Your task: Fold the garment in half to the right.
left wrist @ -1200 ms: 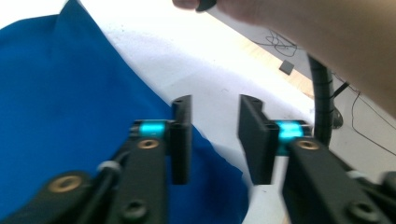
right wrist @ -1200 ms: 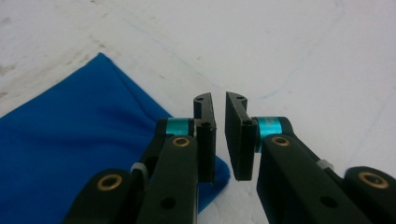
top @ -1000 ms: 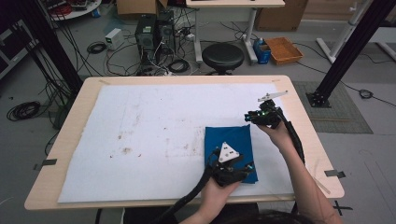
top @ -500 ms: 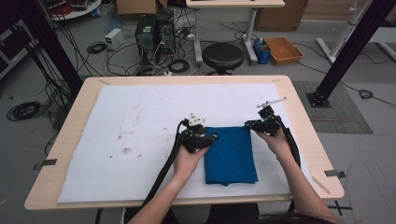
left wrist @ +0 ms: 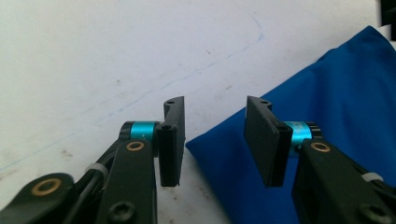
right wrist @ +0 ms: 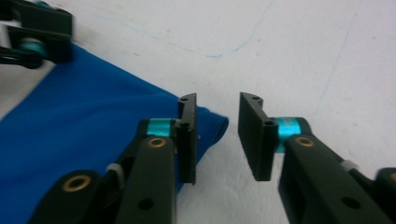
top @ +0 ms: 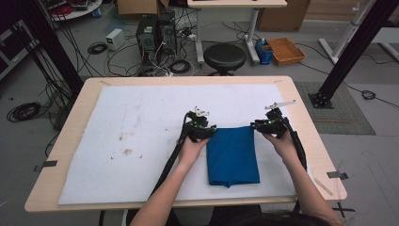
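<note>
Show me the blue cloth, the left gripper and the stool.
blue cloth [top: 233,157], high view, middle of the fabric.
left gripper [left wrist: 212,140], left gripper view, midway between its fingertips.
stool [top: 224,55], high view, seat top.

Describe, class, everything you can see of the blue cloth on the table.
The blue cloth is a plain, deep-blue fabric folded into a neat upright rectangle, lying flat on the white sheet covering the table. Its near edge looks slightly rumpled. The left gripper stands open over its far-left corner, the right gripper open at its far-right corner; neither clamps it.
</note>
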Available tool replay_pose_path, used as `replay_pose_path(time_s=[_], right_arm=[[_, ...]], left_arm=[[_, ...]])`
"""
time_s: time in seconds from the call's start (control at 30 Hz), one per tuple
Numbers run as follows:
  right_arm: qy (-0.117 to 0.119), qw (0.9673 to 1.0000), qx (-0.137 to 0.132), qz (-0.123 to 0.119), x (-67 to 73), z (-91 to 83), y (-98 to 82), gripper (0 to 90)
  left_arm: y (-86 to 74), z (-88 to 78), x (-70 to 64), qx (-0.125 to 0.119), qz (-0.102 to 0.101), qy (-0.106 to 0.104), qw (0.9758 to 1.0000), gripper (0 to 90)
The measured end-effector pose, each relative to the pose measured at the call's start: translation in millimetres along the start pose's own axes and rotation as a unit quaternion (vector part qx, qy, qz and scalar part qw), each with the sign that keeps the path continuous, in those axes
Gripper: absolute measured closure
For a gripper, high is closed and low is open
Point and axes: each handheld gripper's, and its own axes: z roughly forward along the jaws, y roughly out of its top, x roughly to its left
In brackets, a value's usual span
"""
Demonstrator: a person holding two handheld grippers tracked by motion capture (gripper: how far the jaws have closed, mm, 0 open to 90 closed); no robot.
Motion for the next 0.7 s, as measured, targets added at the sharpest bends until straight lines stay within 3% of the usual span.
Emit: replay_pose_path(time_s=[0.07,0.13,0.27,0.43,0.5,0.53,0.57,0.7], right_arm=[[0.001,0.9999,-0.014,0.002,8.3,-14.9,-10.1,64.3],[0.013,0.9994,-0.031,0.004,18.7,-29.0,-25.6,63.1],[0.042,0.9981,-0.041,-0.019,43.0,-49.5,-60.1,61.4],[0.080,0.9955,-0.019,-0.047,71.9,-62.8,-91.4,62.2],[0.082,0.9945,-0.005,-0.065,81.9,-65.1,-99.3,62.3],[0.082,0.9945,-0.005,-0.065,81.9,-65.1,-99.3,62.3],[0.085,0.9936,0.001,-0.074,85.7,-66.2,-102.4,62.3],[0.078,0.9899,0.000,-0.118,100.1,-75.1,-115.2,62.3]], left_arm=[[-0.2,0.9,0.2,0.000,0.007,0.017,0.9998,63.6],[0.3,-1.7,2.8,-0.006,-0.001,0.028,0.9996,65.7],[3.0,-19.5,6.8,-0.043,-0.001,0.028,0.9987,63.4],[3.7,-57.8,14.1,-0.082,0.001,0.005,0.9966,54.9],[1.7,-76.7,18.0,-0.095,0.005,0.003,0.9954,52.9],[1.7,-76.7,18.0,-0.095,0.005,0.003,0.9954,52.9],[-2.4,-94.3,21.9,-0.108,0.008,-0.002,0.9941,52.9],[-15.8,-129.5,29.1,-0.118,0.015,-0.005,0.9929,51.8]])
